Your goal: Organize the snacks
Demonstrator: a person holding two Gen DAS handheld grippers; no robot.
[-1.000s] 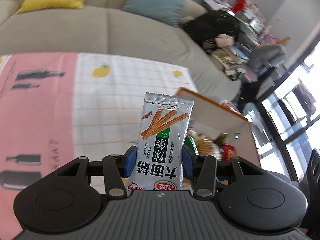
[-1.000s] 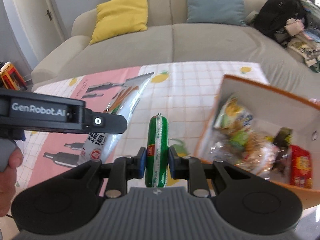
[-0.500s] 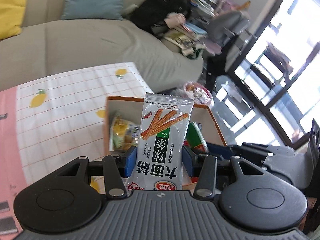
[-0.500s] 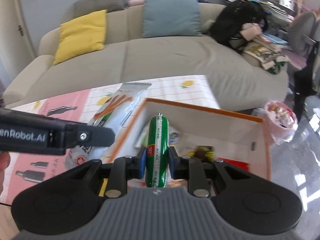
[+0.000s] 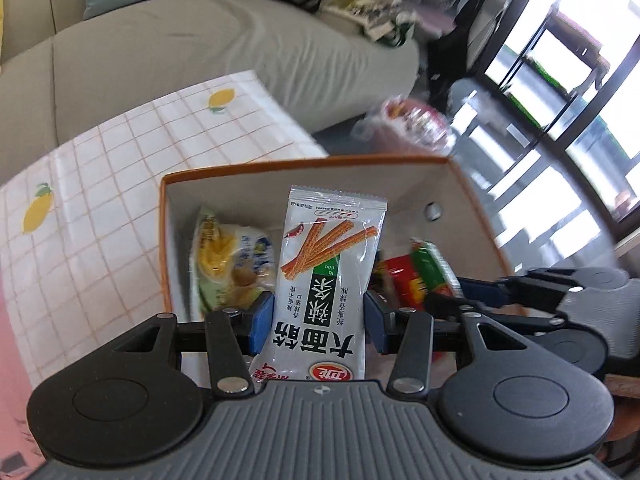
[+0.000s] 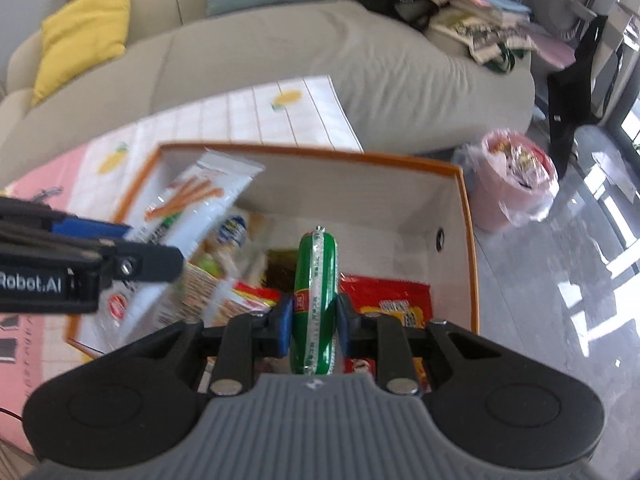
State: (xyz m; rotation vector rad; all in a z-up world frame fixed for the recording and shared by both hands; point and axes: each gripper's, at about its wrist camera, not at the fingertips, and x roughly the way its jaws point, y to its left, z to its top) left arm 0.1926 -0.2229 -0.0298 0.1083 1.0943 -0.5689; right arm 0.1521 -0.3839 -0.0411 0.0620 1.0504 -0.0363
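Observation:
My left gripper (image 5: 318, 322) is shut on a white snack packet with orange sticks printed on it (image 5: 328, 276), held upright over the orange-rimmed cardboard box (image 5: 304, 162). My right gripper (image 6: 314, 326) is shut on a green sausage stick (image 6: 316, 300), held upright over the same box (image 6: 466, 208). The packet also shows in the right wrist view (image 6: 188, 208), at the box's left side. The box holds a yellow bag (image 5: 228, 256), a red packet (image 6: 392, 304) and other snacks. The right gripper shows at the right of the left wrist view (image 5: 560, 304).
The box stands at the right end of a table with a white checked lemon cloth (image 5: 112, 184). A grey sofa (image 6: 320, 52) with a yellow cushion (image 6: 80, 36) lies behind. A pink bin with a plastic bag (image 6: 516, 176) stands on the floor right of the box.
Both grippers have moved right and forward with their snacks, from over the tablecloth to above the inside of the box. Both grips are unchanged.

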